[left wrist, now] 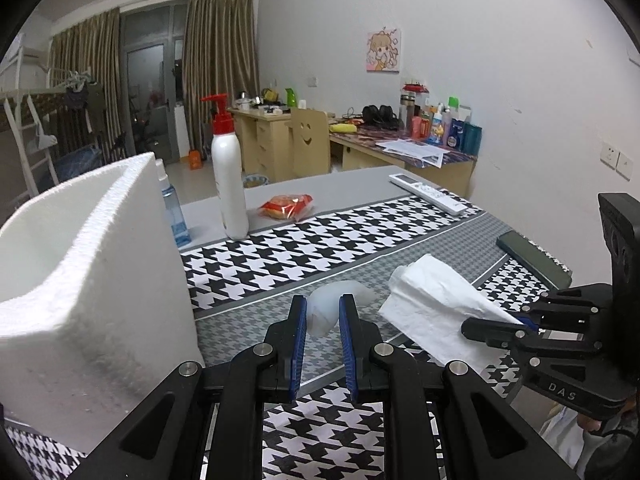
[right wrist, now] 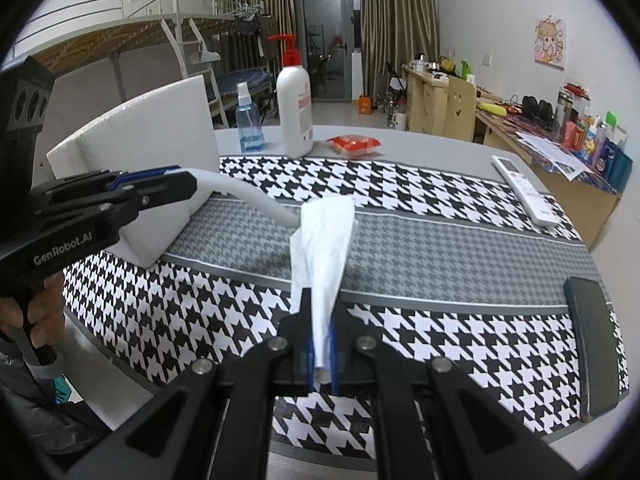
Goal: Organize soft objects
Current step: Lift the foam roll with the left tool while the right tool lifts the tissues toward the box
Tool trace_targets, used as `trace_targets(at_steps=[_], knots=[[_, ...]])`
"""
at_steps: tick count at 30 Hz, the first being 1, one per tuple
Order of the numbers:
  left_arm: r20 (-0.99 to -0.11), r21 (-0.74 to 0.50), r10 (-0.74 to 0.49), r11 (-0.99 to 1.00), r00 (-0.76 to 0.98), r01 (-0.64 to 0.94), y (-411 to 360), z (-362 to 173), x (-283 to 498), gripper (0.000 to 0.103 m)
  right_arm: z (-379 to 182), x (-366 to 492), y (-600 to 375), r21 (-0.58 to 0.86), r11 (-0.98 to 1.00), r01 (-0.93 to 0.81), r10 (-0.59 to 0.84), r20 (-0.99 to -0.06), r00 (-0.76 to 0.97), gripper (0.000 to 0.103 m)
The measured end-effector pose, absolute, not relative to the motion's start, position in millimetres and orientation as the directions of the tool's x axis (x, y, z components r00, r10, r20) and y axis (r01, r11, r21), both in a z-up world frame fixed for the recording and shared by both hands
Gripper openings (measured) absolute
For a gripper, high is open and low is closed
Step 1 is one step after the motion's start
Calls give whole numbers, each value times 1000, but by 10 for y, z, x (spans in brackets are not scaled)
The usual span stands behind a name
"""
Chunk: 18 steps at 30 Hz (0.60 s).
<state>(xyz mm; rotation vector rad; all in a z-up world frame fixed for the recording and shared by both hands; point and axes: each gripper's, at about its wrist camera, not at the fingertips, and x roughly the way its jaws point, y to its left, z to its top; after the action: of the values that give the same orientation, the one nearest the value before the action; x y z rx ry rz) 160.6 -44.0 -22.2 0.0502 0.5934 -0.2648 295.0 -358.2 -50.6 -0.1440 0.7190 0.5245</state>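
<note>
Left wrist view
Left gripper (left wrist: 323, 316): its jaws are clamped on a soft, pale translucent bag (left wrist: 326, 312), which is lifted above the table.
White tissue (left wrist: 432, 304): just right of the bag, pinched by the right gripper (left wrist: 520, 322).
Foam box (left wrist: 80, 280): close on the left, standing on the houndstooth cloth (left wrist: 320, 240).
Farther back: white pump bottle (left wrist: 228, 176), blue spray bottle (left wrist: 176, 216), red snack packet (left wrist: 286, 206), remote control (left wrist: 432, 193).

Right wrist view
Right gripper (right wrist: 320, 344): closed tight on the tissue (right wrist: 322, 240), whose free end spreads forward.
Left gripper (right wrist: 176, 184): beside the foam box (right wrist: 152, 148), holding the pale bag (right wrist: 260, 204).
Dark flat case (right wrist: 592, 344): lying at the right edge of the table.
</note>
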Motion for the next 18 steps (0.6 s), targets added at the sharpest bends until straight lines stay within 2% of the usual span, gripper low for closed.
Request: trace_targets(at_steps=[18], knots=[[-511, -5, -217, 968, 832, 249, -365, 37, 1440, 18, -217, 2847, -3578, 58, 848, -527, 454, -591, 667, 8]])
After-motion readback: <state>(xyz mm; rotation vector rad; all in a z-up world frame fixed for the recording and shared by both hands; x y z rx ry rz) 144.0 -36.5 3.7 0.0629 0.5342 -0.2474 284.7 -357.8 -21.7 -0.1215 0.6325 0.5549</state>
